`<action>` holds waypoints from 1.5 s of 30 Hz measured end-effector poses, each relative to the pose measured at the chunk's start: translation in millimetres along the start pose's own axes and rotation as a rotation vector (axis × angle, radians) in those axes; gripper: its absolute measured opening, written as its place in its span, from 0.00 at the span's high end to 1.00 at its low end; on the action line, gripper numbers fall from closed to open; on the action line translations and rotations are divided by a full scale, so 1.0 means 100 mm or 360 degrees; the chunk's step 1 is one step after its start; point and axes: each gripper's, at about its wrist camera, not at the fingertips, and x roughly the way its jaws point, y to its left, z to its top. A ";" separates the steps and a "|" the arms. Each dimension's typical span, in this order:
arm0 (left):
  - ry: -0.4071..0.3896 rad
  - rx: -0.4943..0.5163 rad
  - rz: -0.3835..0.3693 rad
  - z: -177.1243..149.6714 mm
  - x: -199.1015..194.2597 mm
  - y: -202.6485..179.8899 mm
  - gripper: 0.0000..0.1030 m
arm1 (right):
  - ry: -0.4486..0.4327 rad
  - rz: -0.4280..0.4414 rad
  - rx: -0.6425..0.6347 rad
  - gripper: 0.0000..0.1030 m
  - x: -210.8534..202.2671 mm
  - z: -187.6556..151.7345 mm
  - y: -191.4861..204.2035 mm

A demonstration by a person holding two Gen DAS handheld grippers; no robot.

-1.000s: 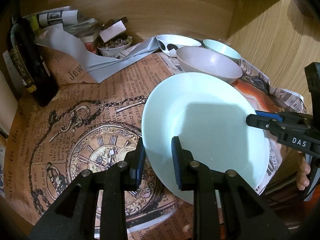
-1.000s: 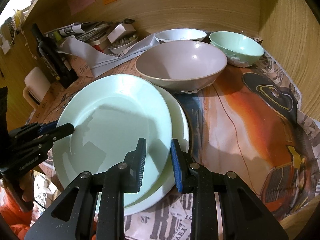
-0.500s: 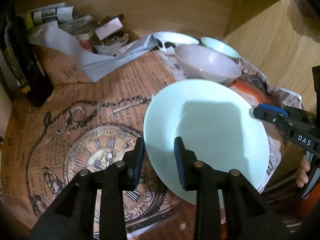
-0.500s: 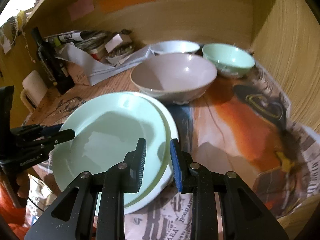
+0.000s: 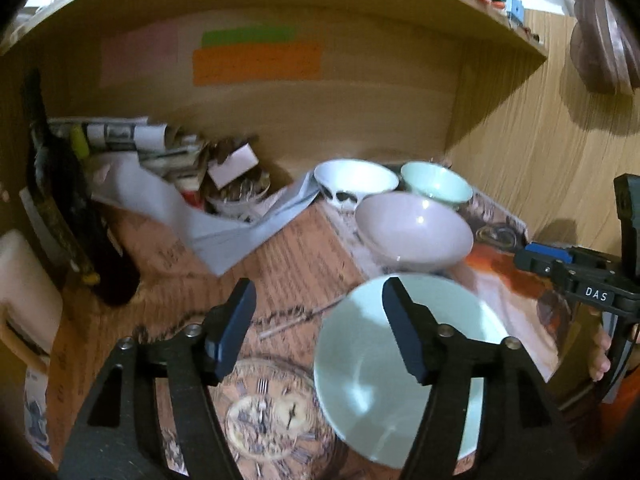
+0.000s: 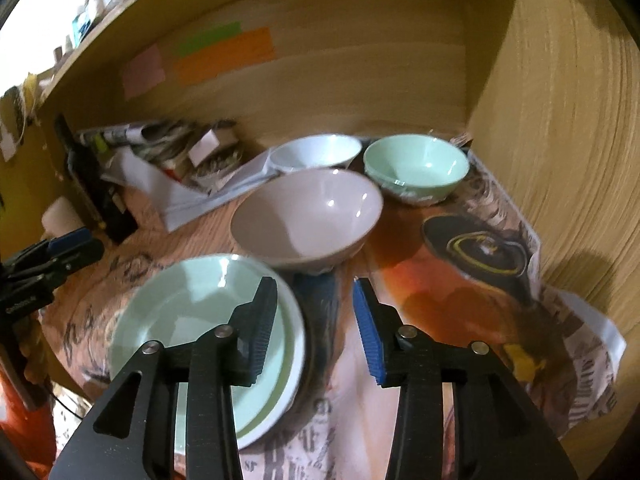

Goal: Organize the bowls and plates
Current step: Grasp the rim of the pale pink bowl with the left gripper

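A pale green plate [image 5: 376, 380] [image 6: 188, 312] lies stacked on a white plate [image 6: 294, 344] at the front of the newspaper-covered shelf. Behind it stand a large pinkish-grey bowl [image 5: 414, 228] [image 6: 308, 216], a mint bowl [image 5: 436, 184] [image 6: 416, 166] and a white bowl [image 5: 354, 178] [image 6: 316, 152]. My left gripper [image 5: 320, 328] is open and empty, raised above the plate's left side. My right gripper [image 6: 316, 328] is open and empty above the stack's right rim.
A dark bottle [image 5: 72, 216] and a white mug [image 5: 24, 280] stand at the left. Rolled papers and a small cluttered dish [image 5: 236, 196] fill the back left. Wooden walls [image 6: 560, 120] close the back and right. Coloured sticky notes [image 5: 256, 62] hang on the back wall.
Both grippers opened and let go of the green plate, which now rests on the white plate. Both grippers have lifted and pulled back.
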 end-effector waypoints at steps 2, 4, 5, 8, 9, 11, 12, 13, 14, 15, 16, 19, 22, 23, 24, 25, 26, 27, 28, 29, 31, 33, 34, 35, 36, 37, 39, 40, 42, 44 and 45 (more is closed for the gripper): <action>-0.0004 0.0001 -0.0025 0.08 0.04 0.00 0.35 | -0.0027 -0.0012 0.0009 0.54 -0.01 0.05 -0.03; 0.0005 0.0005 -0.0051 0.15 0.11 -0.02 0.35 | -0.0068 -0.0020 0.0028 0.50 -0.02 0.11 -0.07; 0.0015 0.0010 -0.0065 0.20 0.16 -0.03 0.34 | -0.0078 -0.0023 0.0032 0.50 -0.02 0.13 -0.09; 0.0063 0.0032 -0.0103 0.30 0.34 -0.06 0.34 | -0.0088 -0.0022 0.0035 0.50 0.02 0.20 -0.11; 0.0081 0.0041 -0.0110 0.33 0.40 -0.08 0.34 | -0.0092 -0.0027 0.0035 0.50 0.04 0.23 -0.12; 0.0118 0.0063 -0.0124 0.38 0.53 -0.12 0.34 | -0.0090 -0.0028 0.0035 0.50 0.08 0.26 -0.14; 0.0136 0.0075 -0.0129 0.40 0.59 -0.14 0.34 | -0.0087 -0.0024 0.0035 0.50 0.12 0.29 -0.15; 0.0155 0.0086 -0.0133 0.42 0.66 -0.15 0.34 | -0.0086 -0.0025 0.0036 0.49 0.14 0.30 -0.16; 0.0176 0.0096 -0.0141 0.45 0.73 -0.17 0.34 | -0.0085 -0.0030 0.0036 0.47 0.16 0.32 -0.17; 0.0201 0.0101 -0.0149 0.47 0.81 -0.18 0.34 | -0.0085 -0.0038 0.0038 0.45 0.20 0.33 -0.18; 0.0227 0.0103 -0.0158 0.48 0.88 -0.19 0.34 | -0.0086 -0.0041 0.0042 0.41 0.22 0.34 -0.19; 0.0303 0.0105 -0.0192 0.52 1.07 -0.19 0.34 | -0.0080 -0.0048 0.0056 0.39 0.32 0.38 -0.23; 0.0378 0.0102 -0.0212 0.53 1.26 -0.20 0.34 | -0.0047 -0.0053 0.0071 0.39 0.43 0.39 -0.26; 0.0401 0.0100 -0.0215 0.53 1.32 -0.21 0.34 | -0.0034 -0.0054 0.0075 0.39 0.48 0.39 -0.27; 0.0419 0.0095 -0.0217 0.54 1.37 -0.21 0.34 | -0.0023 -0.0055 0.0079 0.39 0.51 0.40 -0.28; 0.0434 0.0089 -0.0221 0.54 1.42 -0.21 0.34 | -0.0012 -0.0056 0.0084 0.39 0.54 0.40 -0.29; 0.0445 0.0083 -0.0220 0.54 1.47 -0.21 0.34 | 0.0005 -0.0056 0.0088 0.39 0.59 0.40 -0.30; 0.0453 0.0082 -0.0211 0.54 1.51 -0.22 0.34 | 0.0017 -0.0055 0.0092 0.39 0.62 0.40 -0.31; 0.0462 0.0086 -0.0202 0.53 1.55 -0.23 0.34 | 0.0028 -0.0053 0.0096 0.39 0.65 0.40 -0.32; 0.0470 0.0088 -0.0201 0.53 1.59 -0.23 0.35 | 0.0039 -0.0051 0.0101 0.39 0.68 0.40 -0.33; 0.0490 0.0082 -0.0210 0.52 1.63 -0.23 0.36 | 0.0058 -0.0050 0.0110 0.39 0.74 0.41 -0.34; 0.0507 0.0078 -0.0220 0.52 1.68 -0.22 0.43 | 0.0073 -0.0048 0.0120 0.39 0.80 0.40 -0.36; 0.0518 0.0081 -0.0225 0.52 1.70 -0.23 0.49 | 0.0081 -0.0045 0.0125 0.39 0.82 0.40 -0.36; 0.0530 0.0079 -0.0234 0.52 1.73 -0.23 0.54 | 0.0088 -0.0043 0.0136 0.39 0.85 0.40 -0.37; 0.0532 0.0066 -0.0236 0.52 1.75 -0.22 0.56 | 0.0099 -0.0037 0.0148 0.39 0.88 0.39 -0.38; 0.0541 0.0058 -0.0245 0.51 1.76 -0.21 0.60 | 0.0113 -0.0029 0.0156 0.39 0.90 0.39 -0.39; 0.0560 0.0047 -0.0265 0.50 1.81 -0.20 0.68 | 0.0130 -0.0020 0.0174 0.46 0.95 0.39 -0.41; 0.0567 0.0048 -0.0270 0.49 1.83 -0.20 0.71 | 0.0142 -0.0021 0.0176 0.52 0.98 0.38 -0.41; 0.0572 0.0044 -0.0286 0.48 1.84 -0.20 0.74 | 0.0170 -0.0006 0.0188 0.61 1.03 0.37 -0.43; 0.0567 0.0045 -0.0308 0.47 1.85 -0.21 0.79 | 0.0191 0.0003 0.0201 0.70 1.07 0.36 -0.44; 0.0565 0.0046 -0.0322 0.47 1.85 -0.22 0.81 | 0.0202 0.0010 0.0211 0.71 1.10 0.35 -0.45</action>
